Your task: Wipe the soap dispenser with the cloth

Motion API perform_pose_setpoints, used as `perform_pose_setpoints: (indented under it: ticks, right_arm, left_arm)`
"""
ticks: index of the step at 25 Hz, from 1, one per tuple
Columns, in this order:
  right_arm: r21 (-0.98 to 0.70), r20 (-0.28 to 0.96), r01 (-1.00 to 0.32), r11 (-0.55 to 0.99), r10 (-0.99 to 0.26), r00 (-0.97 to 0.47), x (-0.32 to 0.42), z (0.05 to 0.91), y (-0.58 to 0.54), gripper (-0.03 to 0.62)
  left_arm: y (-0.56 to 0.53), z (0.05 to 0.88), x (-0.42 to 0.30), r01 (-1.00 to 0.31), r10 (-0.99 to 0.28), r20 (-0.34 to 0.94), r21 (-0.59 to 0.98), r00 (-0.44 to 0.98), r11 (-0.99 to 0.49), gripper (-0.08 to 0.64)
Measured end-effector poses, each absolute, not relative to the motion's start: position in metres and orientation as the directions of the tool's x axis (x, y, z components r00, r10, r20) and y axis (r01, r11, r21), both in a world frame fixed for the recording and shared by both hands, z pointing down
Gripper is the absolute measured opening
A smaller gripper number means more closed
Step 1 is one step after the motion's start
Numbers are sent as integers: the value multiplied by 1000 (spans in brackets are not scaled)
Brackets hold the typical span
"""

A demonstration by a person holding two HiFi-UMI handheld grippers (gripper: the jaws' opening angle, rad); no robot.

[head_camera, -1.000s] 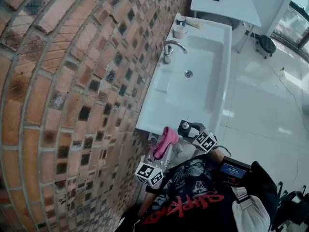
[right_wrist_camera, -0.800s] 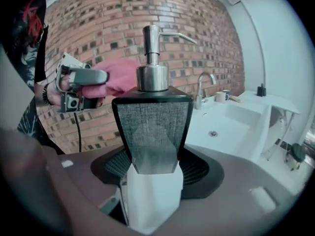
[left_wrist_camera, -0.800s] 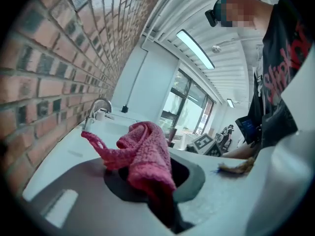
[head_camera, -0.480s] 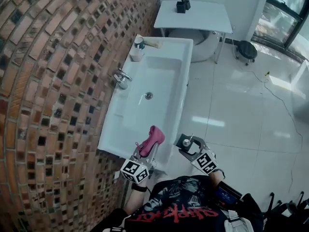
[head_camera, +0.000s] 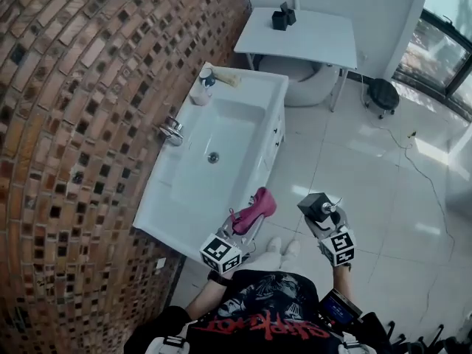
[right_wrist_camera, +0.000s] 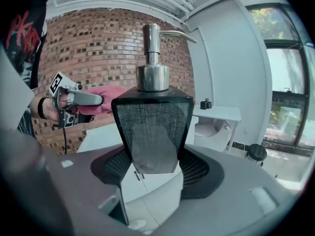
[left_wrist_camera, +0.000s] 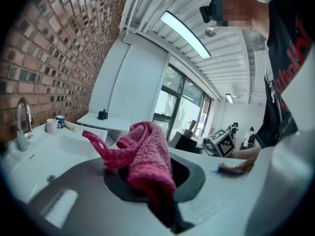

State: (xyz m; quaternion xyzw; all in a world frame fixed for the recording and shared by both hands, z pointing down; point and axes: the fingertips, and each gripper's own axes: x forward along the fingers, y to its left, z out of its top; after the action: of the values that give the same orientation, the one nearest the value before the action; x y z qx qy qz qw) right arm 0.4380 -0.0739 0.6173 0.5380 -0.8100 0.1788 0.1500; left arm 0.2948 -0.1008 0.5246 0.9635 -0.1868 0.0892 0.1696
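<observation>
A dark square soap dispenser (right_wrist_camera: 151,127) with a chrome pump stands upright between the jaws of my right gripper (right_wrist_camera: 152,181), which is shut on its base. The head view shows the soap dispenser (head_camera: 316,206) held in the air over the floor, right of the sink, in the right gripper (head_camera: 322,216). My left gripper (left_wrist_camera: 147,186) is shut on a bunched pink cloth (left_wrist_camera: 145,159). In the head view the pink cloth (head_camera: 254,209) sits in the left gripper (head_camera: 247,223), just off the sink's near corner. Cloth and dispenser are apart.
A white sink (head_camera: 243,102) with a chrome tap (head_camera: 171,130) runs along the brick wall (head_camera: 81,124). Cups (head_camera: 200,87) stand at its far end. Beyond are a white table (head_camera: 306,39) and a black stool (head_camera: 382,93). Glossy tiled floor (head_camera: 369,175) lies on the right.
Both grippers have drawn back from the sink's near end and out over the floor, each with its object. The dispenser has risen and moved right, away from the cloth.
</observation>
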Motion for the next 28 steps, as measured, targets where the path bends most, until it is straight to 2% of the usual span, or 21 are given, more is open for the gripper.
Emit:
perform_pose_setpoints:
  ticks: [6, 14, 17, 25, 28]
  right_arm:
    - [-89, 479, -907, 412, -781, -402, 460, 632, -164, 298]
    - [-93, 490, -842, 531, -712, -503, 457, 632, -349, 299]
    - [-116, 509, -824, 555, -679, -529, 454, 645, -418, 299]
    - [-76, 607, -711, 699, -534, -589, 440, 745, -612, 298]
    - [-57, 656, -640, 766, -455, -602, 431, 786, -676, 298]
  left_arm:
    - [-193, 554, 278, -502, -443, 281, 198, 852, -842, 52]
    - [-332, 547, 268, -578, -546, 202, 161, 813, -800, 52]
    - [-363, 542, 256, -643, -619, 184, 123, 764, -756, 52]
    - [-452, 561, 210, -902, -866, 254, 82, 430, -424, 52]
    - [-491, 540, 214, -952, -926, 229, 136, 300, -275, 52]
